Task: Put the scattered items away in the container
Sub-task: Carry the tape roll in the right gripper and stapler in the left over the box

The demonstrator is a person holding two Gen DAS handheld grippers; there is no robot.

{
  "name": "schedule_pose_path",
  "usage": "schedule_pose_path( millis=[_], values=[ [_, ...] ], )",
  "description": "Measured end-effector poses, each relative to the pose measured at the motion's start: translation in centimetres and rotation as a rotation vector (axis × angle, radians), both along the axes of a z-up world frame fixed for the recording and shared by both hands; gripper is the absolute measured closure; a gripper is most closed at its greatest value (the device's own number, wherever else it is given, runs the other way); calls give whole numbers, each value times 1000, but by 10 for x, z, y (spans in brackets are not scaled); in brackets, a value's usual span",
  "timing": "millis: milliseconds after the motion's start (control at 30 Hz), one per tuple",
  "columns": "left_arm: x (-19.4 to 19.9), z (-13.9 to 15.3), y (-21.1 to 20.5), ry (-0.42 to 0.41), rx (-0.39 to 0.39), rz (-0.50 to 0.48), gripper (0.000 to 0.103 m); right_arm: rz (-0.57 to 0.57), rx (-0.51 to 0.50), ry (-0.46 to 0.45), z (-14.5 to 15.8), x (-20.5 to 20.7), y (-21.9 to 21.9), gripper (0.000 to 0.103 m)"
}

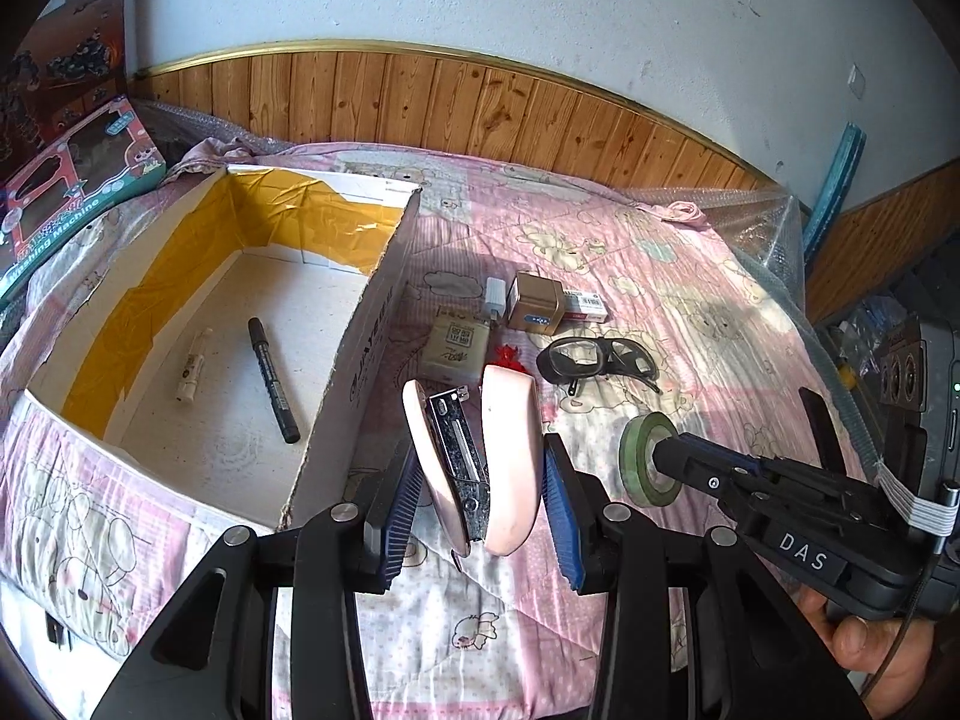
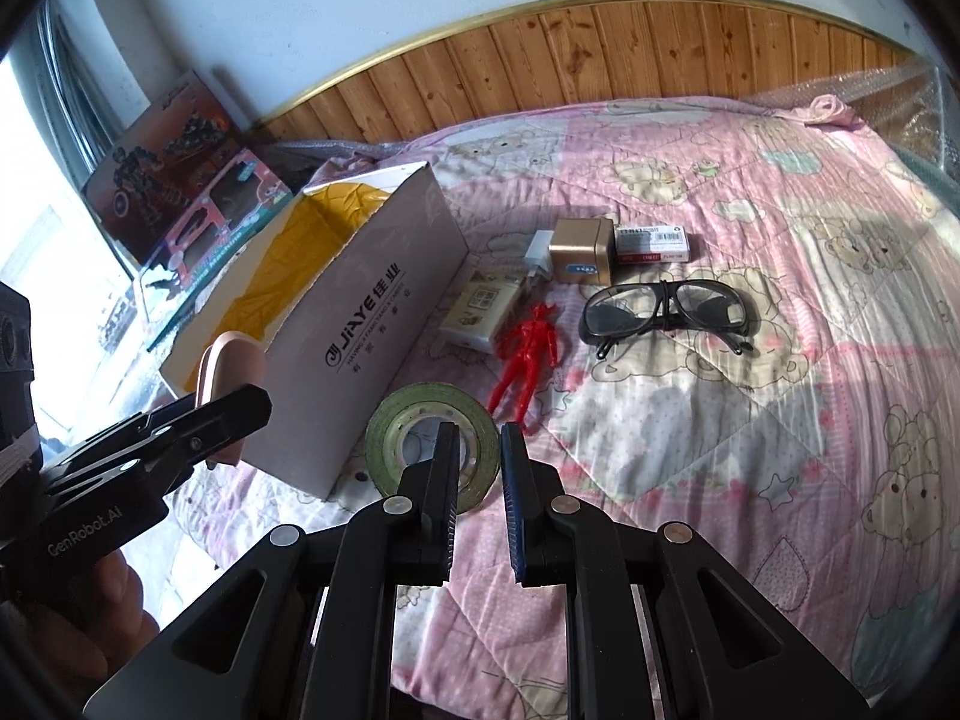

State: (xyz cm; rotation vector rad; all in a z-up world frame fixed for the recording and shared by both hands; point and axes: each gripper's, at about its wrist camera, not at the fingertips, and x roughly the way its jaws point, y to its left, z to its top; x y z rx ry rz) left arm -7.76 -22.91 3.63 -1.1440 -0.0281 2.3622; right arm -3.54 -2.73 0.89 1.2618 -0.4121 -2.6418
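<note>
The left gripper [image 1: 480, 498] pinches a pink stapler [image 1: 474, 456], held just right of the box [image 1: 354, 360]. The right gripper [image 2: 477, 480] has one finger through the tape roll [image 2: 414, 414], jaws narrowly parted around its rim. At 12 o'clock lie a red figure [image 2: 528, 354] and goggles [image 2: 666, 315].

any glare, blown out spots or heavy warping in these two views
Left wrist view: sun falls evenly on the quilt, the wood wall trim bows into an arc, and the corners are black. Right wrist view: the window at left is blown out white, and the goggles stay sharp.
</note>
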Motion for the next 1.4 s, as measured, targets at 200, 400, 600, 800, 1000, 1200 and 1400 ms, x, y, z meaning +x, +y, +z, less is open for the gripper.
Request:
schedule_pose_path(
  millis=[200, 400, 600, 800, 1000, 1200, 1400],
  values=[
    [-8, 11, -16, 16, 25, 29, 62, 33, 7, 19, 12, -6, -18, 89],
    [-20, 20, -34, 33, 45, 61, 62, 69, 12, 44, 27, -16, -36, 89],
    [-36, 27, -56, 45, 58, 103, 62, 109, 23, 65, 41, -30, -58, 89],
    [-51, 28, -79, 42, 63, 145, 62, 149, 31, 78, 51, -46, -80, 89],
    [-68, 29, -103, 45, 62, 188, 62, 191, 45, 91, 62, -66, -102, 89],
    [-89, 24, -121, 24, 56, 221, 62, 224, 64, 93, 68, -87, -122, 89],
    [-108, 12, -128, -17, 36, 231, 62, 251, 97, 86, 67, -113, -137, 89]
  ],
)
